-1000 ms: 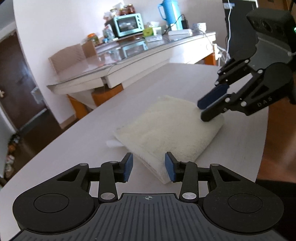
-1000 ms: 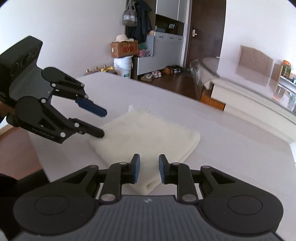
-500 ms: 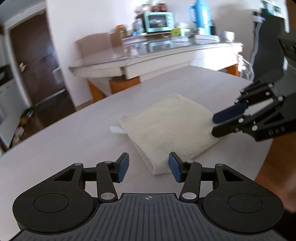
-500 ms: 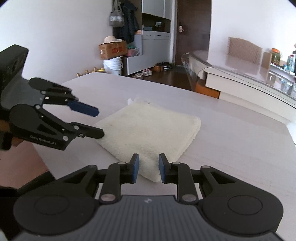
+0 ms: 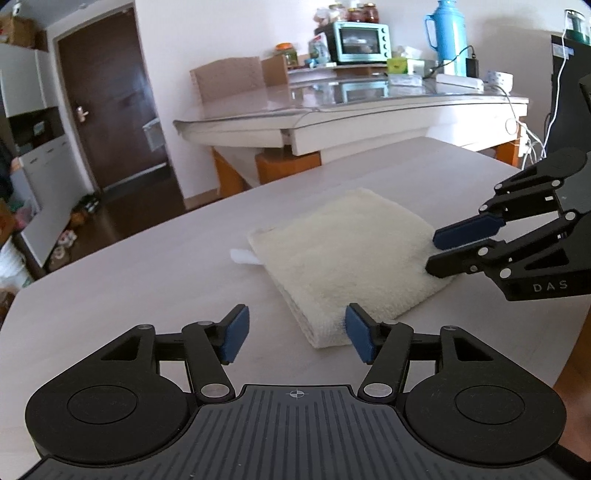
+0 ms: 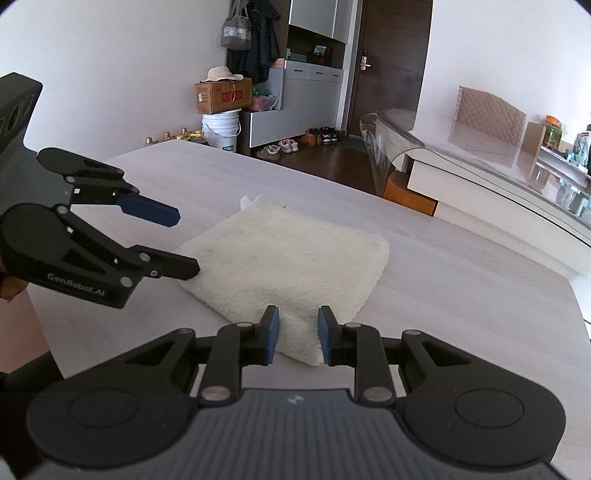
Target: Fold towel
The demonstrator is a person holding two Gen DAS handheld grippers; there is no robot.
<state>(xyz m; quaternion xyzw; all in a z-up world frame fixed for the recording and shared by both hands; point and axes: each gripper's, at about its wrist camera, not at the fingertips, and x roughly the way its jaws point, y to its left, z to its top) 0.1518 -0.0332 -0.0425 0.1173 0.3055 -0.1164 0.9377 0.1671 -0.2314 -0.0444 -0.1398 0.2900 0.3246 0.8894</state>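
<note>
A cream towel (image 5: 347,254) lies folded into a thick square on the pale wooden table (image 5: 147,280); it also shows in the right wrist view (image 6: 288,258). My left gripper (image 5: 295,332) is open and empty, just short of the towel's near corner; in the right wrist view the left gripper (image 6: 186,243) hovers at the towel's left edge. My right gripper (image 6: 295,332) is open and empty at the towel's near edge; in the left wrist view the right gripper (image 5: 432,251) sits at the towel's right corner. A white label (image 5: 242,256) sticks out from under the towel.
A glass-topped side table (image 5: 351,110) stands beyond the wooden table, carrying a toaster oven (image 5: 360,41), a blue thermos (image 5: 441,35) and jars. The wooden table's edge (image 6: 44,317) runs close at the left. A bucket and cardboard box (image 6: 221,110) stand by the far wall.
Both grippers have drawn back slightly from the towel, which lies still. The left gripper's jaws have opened wider, and its view has swung left toward the door.
</note>
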